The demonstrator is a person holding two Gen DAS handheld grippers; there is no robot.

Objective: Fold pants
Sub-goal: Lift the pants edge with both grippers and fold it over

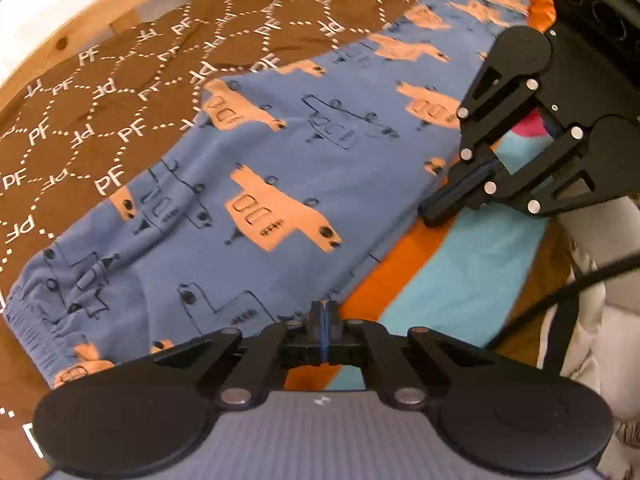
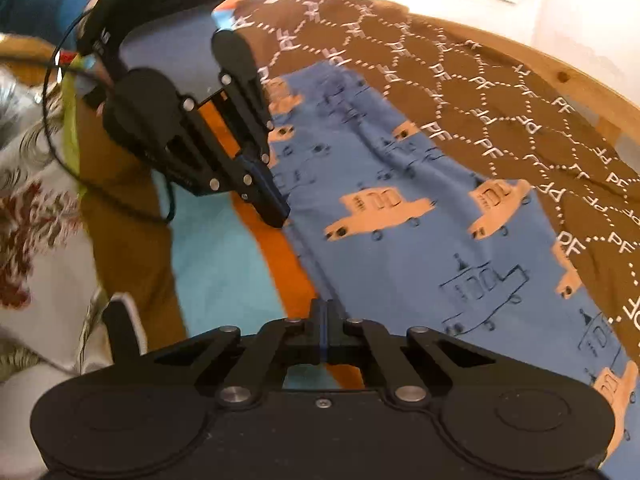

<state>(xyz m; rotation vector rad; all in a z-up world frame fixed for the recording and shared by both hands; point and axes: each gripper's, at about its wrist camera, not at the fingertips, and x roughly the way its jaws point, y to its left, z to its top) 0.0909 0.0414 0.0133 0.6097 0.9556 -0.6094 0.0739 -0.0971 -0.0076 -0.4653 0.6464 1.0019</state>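
Blue pants [image 1: 280, 168] printed with orange cars lie flat on a brown patterned blanket [image 1: 80, 120]; they also show in the right wrist view [image 2: 400, 248]. My left gripper [image 1: 324, 312] is shut, its tips at the pants' near edge. It shows in the right wrist view [image 2: 276, 216] with its tips at that same edge. My right gripper [image 2: 324, 312] is shut by the pants' edge, over the orange stripe. In the left wrist view my right gripper [image 1: 430, 214] rests at the edge. Whether either jaw pinches cloth is hidden.
An orange and turquoise striped cloth [image 1: 460, 280] lies beside the pants. The wooden bed frame [image 2: 560, 76] runs along the far side. A floral pillow or cover [image 2: 36, 240] lies at the left in the right wrist view. A black cable [image 1: 560, 296] hangs near the right gripper.
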